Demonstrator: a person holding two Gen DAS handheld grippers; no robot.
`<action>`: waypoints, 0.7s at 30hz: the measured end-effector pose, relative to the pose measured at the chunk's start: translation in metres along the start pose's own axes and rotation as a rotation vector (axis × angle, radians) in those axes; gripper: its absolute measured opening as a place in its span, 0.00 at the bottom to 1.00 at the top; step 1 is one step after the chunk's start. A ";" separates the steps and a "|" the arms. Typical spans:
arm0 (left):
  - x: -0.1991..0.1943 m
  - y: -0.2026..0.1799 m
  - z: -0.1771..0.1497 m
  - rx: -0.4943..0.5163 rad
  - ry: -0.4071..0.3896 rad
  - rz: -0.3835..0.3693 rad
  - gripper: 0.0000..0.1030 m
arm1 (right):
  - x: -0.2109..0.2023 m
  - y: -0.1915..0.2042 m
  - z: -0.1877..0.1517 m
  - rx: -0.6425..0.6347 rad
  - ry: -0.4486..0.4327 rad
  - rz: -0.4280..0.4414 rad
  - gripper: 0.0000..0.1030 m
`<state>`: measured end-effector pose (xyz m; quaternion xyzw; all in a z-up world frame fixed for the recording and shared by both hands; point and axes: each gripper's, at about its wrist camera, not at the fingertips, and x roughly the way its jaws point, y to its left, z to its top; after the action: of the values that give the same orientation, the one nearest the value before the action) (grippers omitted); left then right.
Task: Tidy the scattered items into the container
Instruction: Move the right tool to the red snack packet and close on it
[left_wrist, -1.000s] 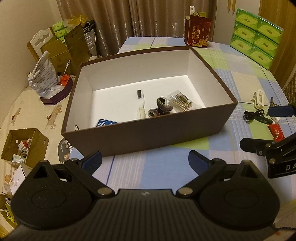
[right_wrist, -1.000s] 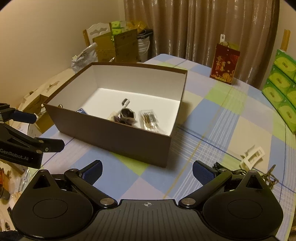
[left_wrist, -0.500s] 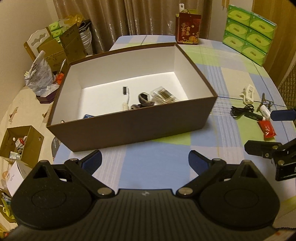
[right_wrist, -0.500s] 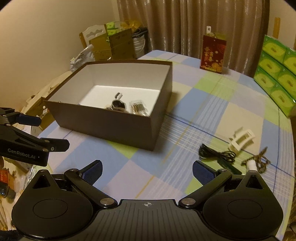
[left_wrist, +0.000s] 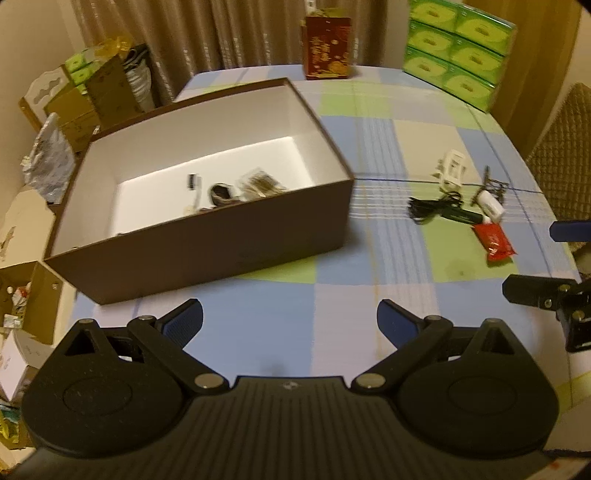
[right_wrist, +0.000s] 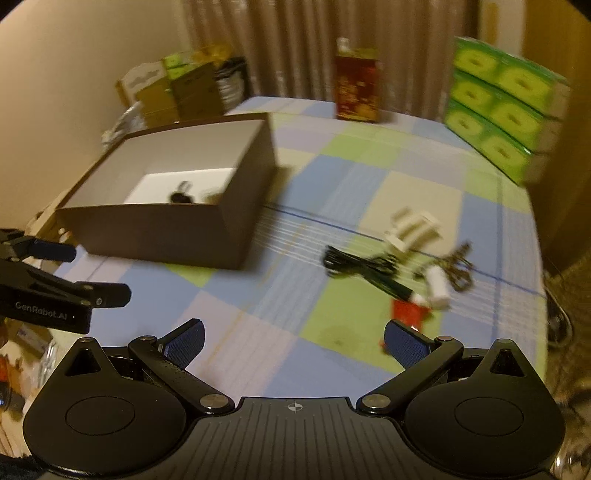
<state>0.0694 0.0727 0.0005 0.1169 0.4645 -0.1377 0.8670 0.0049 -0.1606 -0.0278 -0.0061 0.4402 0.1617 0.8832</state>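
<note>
A brown box (left_wrist: 207, 236) (right_wrist: 177, 229) with a white inside stands on the checked tablecloth; a toothbrush (left_wrist: 195, 188), a dark coiled item (left_wrist: 221, 194) and a clear packet (left_wrist: 260, 184) lie in it. To its right are scattered a black cable (left_wrist: 439, 208) (right_wrist: 362, 267), a white plastic clip (left_wrist: 452, 173) (right_wrist: 412, 230), a white tube (left_wrist: 489, 205) (right_wrist: 437, 284), a red packet (left_wrist: 495, 242) (right_wrist: 408, 314) and a bronze trinket (right_wrist: 461, 266). My left gripper (left_wrist: 290, 321) is open over the front of the table. My right gripper (right_wrist: 293, 334) is open, just short of the red packet.
A red gift bag (left_wrist: 327, 48) and stacked green tissue boxes (left_wrist: 458, 51) stand at the far side of the table. Cardboard boxes and bags (left_wrist: 85, 107) crowd the floor to the left. A woven chair (left_wrist: 561, 162) is at the right edge.
Both grippers have drawn back from the box and swung right. The scattered items at the right now sit closer to the right gripper. Both stay open.
</note>
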 end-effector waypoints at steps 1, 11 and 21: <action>0.001 -0.004 0.000 0.005 0.001 -0.005 0.96 | -0.003 -0.005 -0.002 0.010 0.000 -0.008 0.98; 0.015 -0.047 0.008 0.080 0.009 -0.087 0.96 | -0.019 -0.046 -0.020 0.118 0.006 -0.105 0.98; 0.034 -0.088 0.018 0.188 0.004 -0.198 0.96 | -0.012 -0.084 -0.037 0.194 0.036 -0.185 0.98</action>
<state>0.0709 -0.0201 -0.0251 0.1513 0.4604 -0.2653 0.8335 -0.0057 -0.2495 -0.0521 0.0359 0.4670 0.0363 0.8828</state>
